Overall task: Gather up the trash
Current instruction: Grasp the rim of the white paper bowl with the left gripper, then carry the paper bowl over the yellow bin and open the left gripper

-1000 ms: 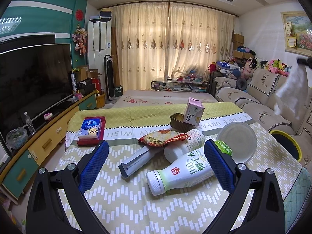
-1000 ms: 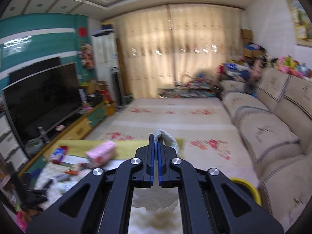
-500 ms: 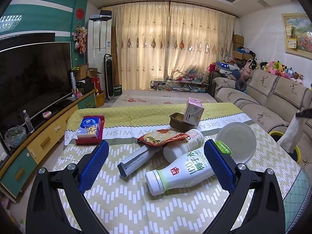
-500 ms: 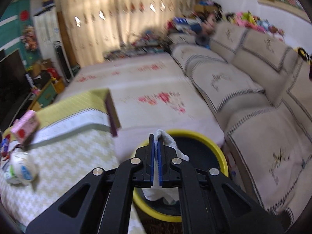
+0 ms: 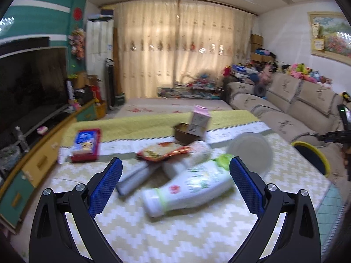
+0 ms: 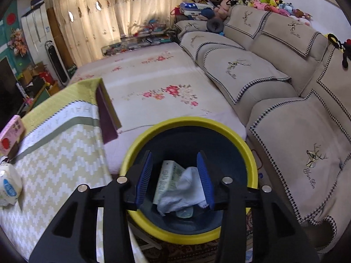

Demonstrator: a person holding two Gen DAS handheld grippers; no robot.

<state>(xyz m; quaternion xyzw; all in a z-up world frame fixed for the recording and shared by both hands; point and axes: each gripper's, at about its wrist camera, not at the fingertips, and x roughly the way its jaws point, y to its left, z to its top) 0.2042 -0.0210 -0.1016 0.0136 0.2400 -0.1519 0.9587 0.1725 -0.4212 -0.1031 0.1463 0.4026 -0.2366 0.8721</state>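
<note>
My right gripper [image 6: 174, 176] is open above a yellow-rimmed dark bin [image 6: 140, 131] beside the table. A crumpled white tissue [image 6: 184, 188] lies in the bin, on a small carton [image 6: 167, 175]. My left gripper [image 5: 175, 179] is open and empty, low over the table. Between its fingers lies a white milk bottle [image 5: 188, 186] on its side. Behind it lie a second white bottle [image 5: 193, 155], a grey tube box [image 5: 133, 175], a red snack wrapper [image 5: 162, 151], a clear lid [image 5: 250, 151], a brown tray [image 5: 182, 131] and a pink carton [image 5: 199, 120].
The table has a yellow zigzag cloth [image 5: 175, 230]. A red tissue box [image 5: 86, 142] sits at its left. The bin's rim [image 5: 311, 148] shows off the table's right edge, with the sofa [image 6: 274, 83] behind. A TV unit [image 5: 33, 153] runs along the left.
My right gripper came down over the bin and opened; the white tissue dropped into the bin. My left gripper shifted slightly; its view is now blurred.
</note>
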